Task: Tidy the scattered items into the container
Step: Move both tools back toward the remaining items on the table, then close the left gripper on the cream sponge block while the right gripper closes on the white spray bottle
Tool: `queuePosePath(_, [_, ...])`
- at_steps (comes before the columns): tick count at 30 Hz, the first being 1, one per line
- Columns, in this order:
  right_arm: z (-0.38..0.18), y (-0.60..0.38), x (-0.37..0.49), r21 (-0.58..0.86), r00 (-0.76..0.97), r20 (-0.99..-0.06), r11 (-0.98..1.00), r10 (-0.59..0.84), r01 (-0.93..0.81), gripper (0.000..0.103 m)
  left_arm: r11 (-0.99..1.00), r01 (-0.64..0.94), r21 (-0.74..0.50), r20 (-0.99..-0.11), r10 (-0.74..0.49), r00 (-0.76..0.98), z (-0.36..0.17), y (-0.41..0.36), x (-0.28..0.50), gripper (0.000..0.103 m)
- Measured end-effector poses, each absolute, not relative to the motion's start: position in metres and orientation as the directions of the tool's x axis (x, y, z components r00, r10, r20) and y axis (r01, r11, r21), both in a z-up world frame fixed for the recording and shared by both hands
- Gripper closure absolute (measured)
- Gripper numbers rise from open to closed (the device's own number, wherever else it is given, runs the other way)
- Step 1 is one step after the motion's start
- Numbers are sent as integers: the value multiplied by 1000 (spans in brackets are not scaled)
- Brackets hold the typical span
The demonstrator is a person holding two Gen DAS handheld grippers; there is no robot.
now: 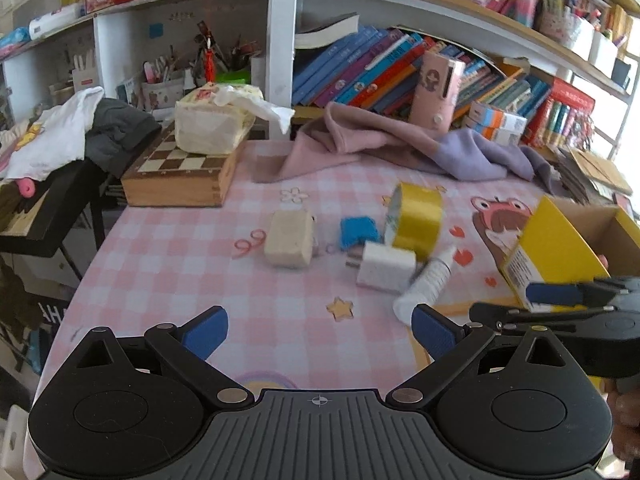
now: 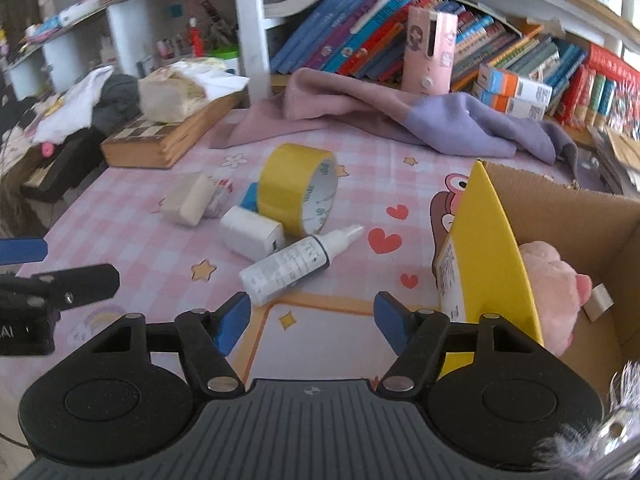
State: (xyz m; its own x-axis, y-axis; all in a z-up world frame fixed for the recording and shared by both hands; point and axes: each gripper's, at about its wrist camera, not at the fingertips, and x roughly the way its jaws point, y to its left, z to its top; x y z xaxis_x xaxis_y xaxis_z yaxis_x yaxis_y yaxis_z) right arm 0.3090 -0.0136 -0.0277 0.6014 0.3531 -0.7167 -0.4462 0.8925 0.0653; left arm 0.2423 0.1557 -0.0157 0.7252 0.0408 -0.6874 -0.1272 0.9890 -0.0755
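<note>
**Kid:** Both jaws are open and hold nothing. Which thing goes next?

**Helper:** I think the white bottle (image 2: 298,265). It lies on its side on the pink table cloth (image 2: 132,240), just ahead of the right gripper (image 2: 312,322), a bit to the left of the gap.

**Kid:** How do I grab it well?

**Helper:** Slide left a little, put one pad on each long side, and squeeze the fat middle so it can't roll.

**Kid:** And then?

**Helper:** Lift it over the yellow flap into the box (image 2: 576,216), beside the pink plush toy (image 2: 556,280). The left gripper (image 1: 320,334) waits near the white plug (image 1: 386,266).
</note>
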Motion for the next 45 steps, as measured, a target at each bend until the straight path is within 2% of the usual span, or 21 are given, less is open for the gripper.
queuePosePath(5, [-34,0,329,94,571,-738,894,358,-439,37,990,-127,-54,-691,55,721,-21,166,267,9])
queuePosePath(21, [-64,31,381,129,500,-801,910,330,-394,39,989,-146,-29,-720,80,689,-57,190,350,10])
queuePosePath(26, [-70,32,388,129,480,-816,912,321,-390,41,984,-176,-42,-745,86,662,-72,198,368,17])
queuePosePath(28, [-70,30,388,123,481,-816,909,320,-397,42,984,-174,-41,-753,84,652,-77,198,373,19])
queuePosePath(32, [-68,21,388,104,486,-819,913,304,-395,52,984,-173,-50,-765,74,639,-83,198,379,22])
queuePosePath(33, [-67,20,387,90,493,-818,912,297,-400,54,984,-173,-48,-768,74,636,-85,198,379,23])
queuePosePath(35, [-68,18,388,62,505,-815,910,282,-409,57,984,-174,-46,-777,74,625,-87,198,382,33])
queuePosePath(39, [-73,18,394,53,497,-824,911,271,-409,59,981,-185,-61,-779,70,623,-88,200,384,38])
queuePosePath(42, [-75,20,396,47,496,-825,908,270,-417,59,981,-169,-93,-775,36,631,-87,201,384,58])
queuePosePath(45, [-77,21,394,17,508,-819,896,267,-444,62,981,-163,-102,-777,24,630,-84,201,380,64])
